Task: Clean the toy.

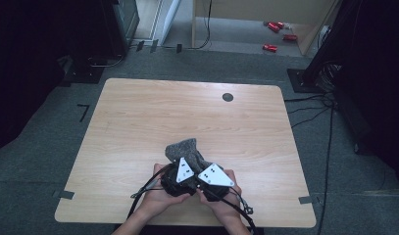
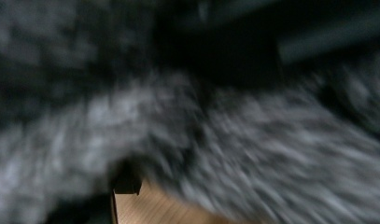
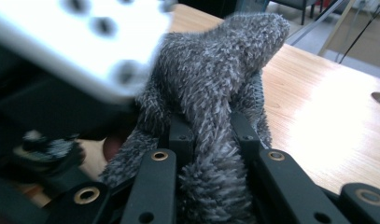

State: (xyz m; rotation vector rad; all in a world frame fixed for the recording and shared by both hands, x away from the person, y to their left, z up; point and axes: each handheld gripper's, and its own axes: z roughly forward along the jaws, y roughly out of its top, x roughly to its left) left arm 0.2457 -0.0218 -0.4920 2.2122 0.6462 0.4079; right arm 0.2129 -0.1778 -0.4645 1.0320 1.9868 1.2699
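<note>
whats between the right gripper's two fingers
A fold of the fuzzy grey sock runs up between the right gripper fingers, which press on it, in the right gripper view.

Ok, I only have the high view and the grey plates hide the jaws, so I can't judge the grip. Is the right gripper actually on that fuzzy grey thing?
Observer: Yes. In the right gripper view, the right gripper has a fold of the fuzzy grey fabric pinched between its jaws.
Operator: And the left one?
Observer: The left gripper view is blurred, with fabric pressed close to the camera.
Operator: Is it lifted?
Observer: Its far end arches above the table.
</note>
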